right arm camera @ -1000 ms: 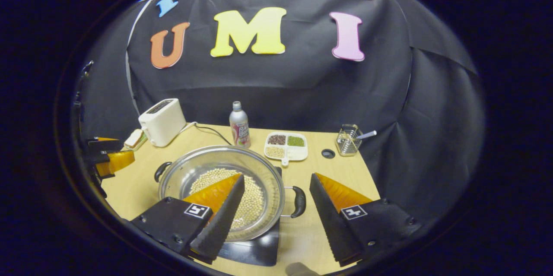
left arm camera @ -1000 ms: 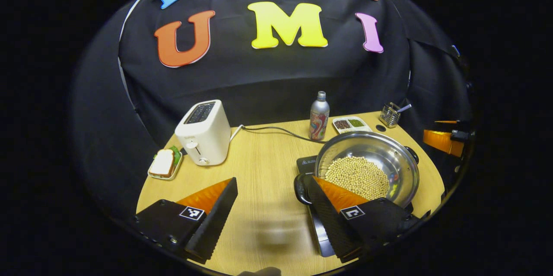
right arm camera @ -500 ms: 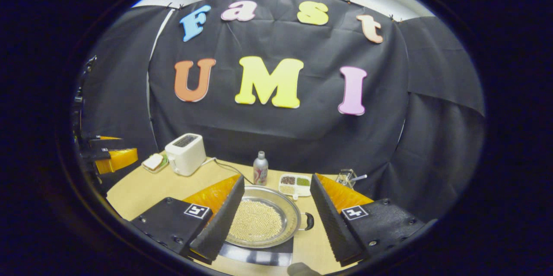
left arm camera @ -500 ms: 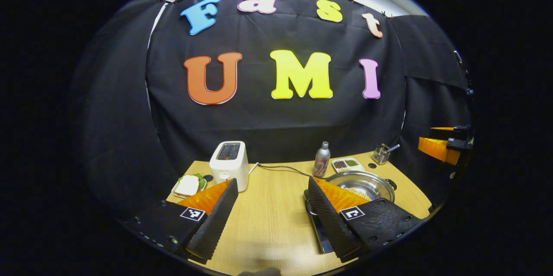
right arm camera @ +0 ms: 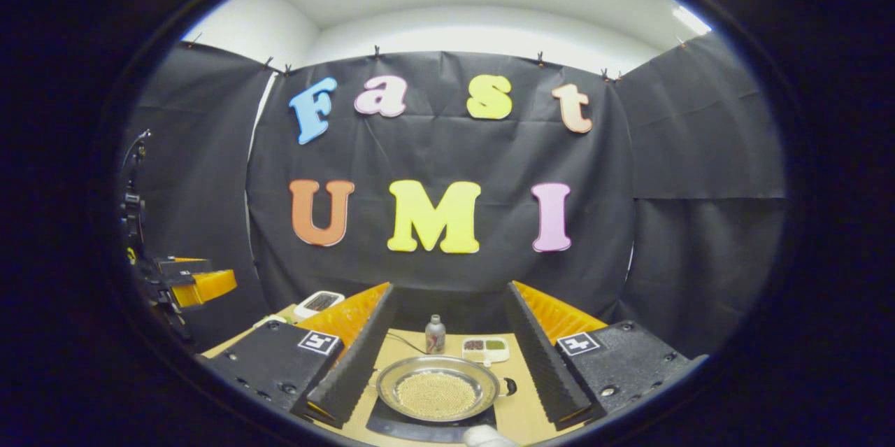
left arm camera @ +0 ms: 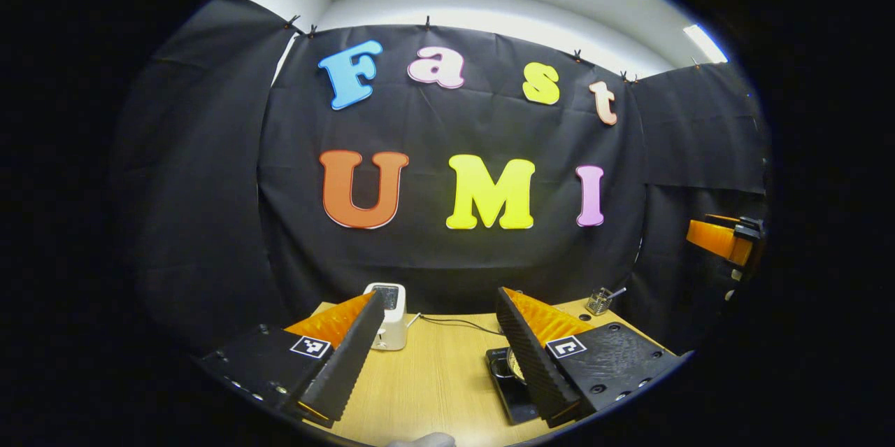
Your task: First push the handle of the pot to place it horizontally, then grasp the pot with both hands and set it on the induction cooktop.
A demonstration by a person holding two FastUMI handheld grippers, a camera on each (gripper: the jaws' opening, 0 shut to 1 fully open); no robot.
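A steel pot holding pale beans sits on the black induction cooktop, one dark handle pointing right. My right gripper is open and held high, well back from the pot, with nothing between its fingers. In the left gripper view, a sliver of the pot and a corner of the cooktop peek out beside one finger. My left gripper is open too, empty and raised above the table. Each gripper appears at the edge of the other's view: right gripper, left gripper.
A white toaster with a cable stands at the back left. Behind the pot are a bottle and a divided dish of grains. A wire utensil holder stands at the back right corner.
Both grippers have lifted and drawn back from the pot, staying open. The pot rests on the cooktop and now looks small and far below.
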